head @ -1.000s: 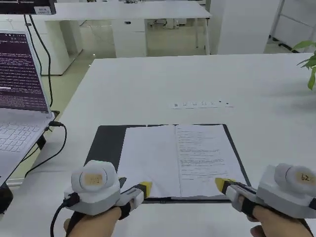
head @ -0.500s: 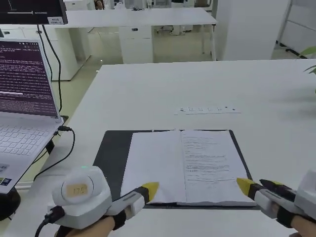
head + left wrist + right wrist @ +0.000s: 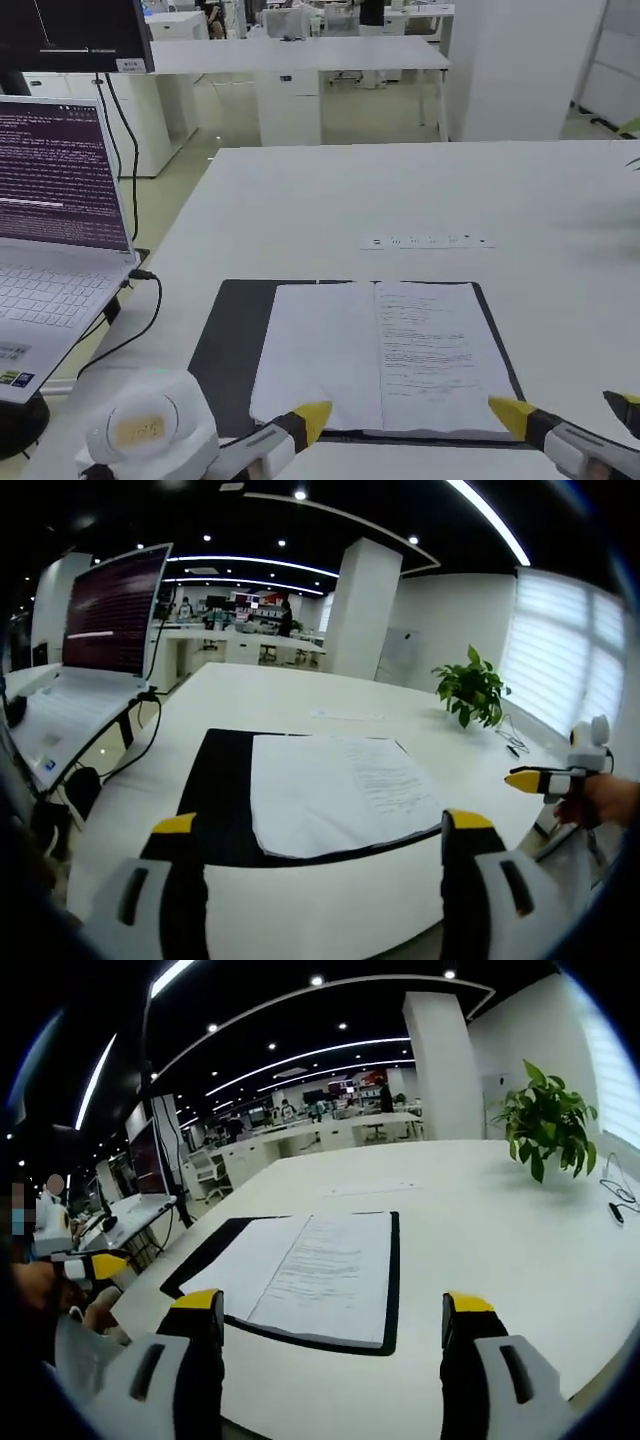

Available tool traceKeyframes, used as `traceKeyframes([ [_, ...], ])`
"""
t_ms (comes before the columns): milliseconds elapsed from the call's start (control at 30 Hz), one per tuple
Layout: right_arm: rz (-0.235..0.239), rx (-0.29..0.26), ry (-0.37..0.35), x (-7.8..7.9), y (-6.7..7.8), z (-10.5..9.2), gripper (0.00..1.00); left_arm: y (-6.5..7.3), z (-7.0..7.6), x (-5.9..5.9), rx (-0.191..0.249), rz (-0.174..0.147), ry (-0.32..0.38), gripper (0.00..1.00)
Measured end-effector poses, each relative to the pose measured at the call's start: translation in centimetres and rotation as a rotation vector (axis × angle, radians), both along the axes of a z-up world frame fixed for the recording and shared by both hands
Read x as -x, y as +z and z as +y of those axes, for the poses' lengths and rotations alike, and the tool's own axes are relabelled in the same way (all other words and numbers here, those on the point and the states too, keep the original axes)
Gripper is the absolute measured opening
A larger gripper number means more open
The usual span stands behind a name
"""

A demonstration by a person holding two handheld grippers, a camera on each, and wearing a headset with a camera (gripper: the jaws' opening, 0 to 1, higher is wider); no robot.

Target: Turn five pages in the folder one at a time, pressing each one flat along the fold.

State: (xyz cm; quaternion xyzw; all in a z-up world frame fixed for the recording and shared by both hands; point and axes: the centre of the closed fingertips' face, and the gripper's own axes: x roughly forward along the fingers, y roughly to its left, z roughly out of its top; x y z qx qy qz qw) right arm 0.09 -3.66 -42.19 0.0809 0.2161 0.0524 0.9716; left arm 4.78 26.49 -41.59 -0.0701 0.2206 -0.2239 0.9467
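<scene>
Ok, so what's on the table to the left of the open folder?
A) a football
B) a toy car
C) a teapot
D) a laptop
D: an open laptop with lines of text on its screen stands to the left of the folder.
</scene>
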Motion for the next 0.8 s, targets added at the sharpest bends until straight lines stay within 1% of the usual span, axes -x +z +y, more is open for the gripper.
traceKeyframes([
  [33, -0.001, -0.001, -0.005, 0.0, 0.1, -0.2, 0.94, 0.0, 0.1, 0.1, 0.001, 0.002, 0.002, 0.99],
  [100, -0.013, -0.017, -0.015, 0.0, 0.4, -0.3, 0.99, 0.1, 0.5, 0.2, -0.008, -0.005, 0.007, 0.99],
  [133, -0.022, -0.027, -0.023, 0.0, 0.7, -0.4, 0.99, 0.2, 0.6, 0.2, -0.015, -0.009, 0.007, 0.99],
  [167, -0.036, -0.031, -0.017, -0.1, 1.0, -0.4, 1.0, 0.2, 0.8, 0.3, -0.029, -0.016, 0.003, 0.99],
  [233, -0.041, -0.029, -0.019, -0.1, 1.2, -0.5, 1.0, 0.5, 1.1, 0.4, -0.034, -0.021, 0.005, 0.99],
  [333, -0.032, -0.023, -0.01, 0.0, 1.1, -0.4, 1.0, 0.7, 1.5, 0.3, -0.053, -0.03, 0.004, 0.99],
  [367, -0.036, -0.018, -0.009, 0.0, 1.2, -0.4, 1.0, 0.7, 1.6, 0.3, -0.057, -0.032, 0.002, 0.99],
  [433, -0.032, -0.02, -0.009, 0.1, 1.1, -0.4, 1.0, 0.8, 1.7, 0.3, -0.052, -0.021, 0.008, 0.99],
  [500, -0.028, -0.029, -0.007, 0.2, 1.1, -0.2, 1.0, 1.0, 1.8, 0.2, -0.048, -0.02, 0.011, 0.99],
  [533, -0.029, -0.03, -0.005, 0.2, 1.1, -0.2, 1.0, 1.0, 1.8, 0.3, -0.047, -0.013, 0.013, 0.99],
  [567, -0.029, -0.03, -0.002, 0.2, 1.2, -0.1, 1.0, 1.1, 1.8, 0.3, -0.044, -0.016, 0.014, 0.99],
  [600, -0.028, -0.021, 0.005, 0.2, 1.1, 0.1, 1.0, 1.1, 1.7, 0.3, -0.045, -0.019, 0.011, 0.99],
  [667, -0.008, -0.018, 0.017, 0.3, 0.6, 0.4, 0.99, 1.2, 1.8, 0.2, -0.055, -0.029, 0.009, 0.99],
  [767, -0.002, -0.019, 0.039, 0.3, 0.2, 0.9, 0.98, 0.9, 1.8, 0.3, -0.056, -0.019, 0.003, 0.99],
  [800, 0.001, -0.017, 0.043, 0.2, 0.0, 1.1, 0.98, 0.7, 1.7, 0.4, -0.064, -0.014, -0.005, 0.99],
])
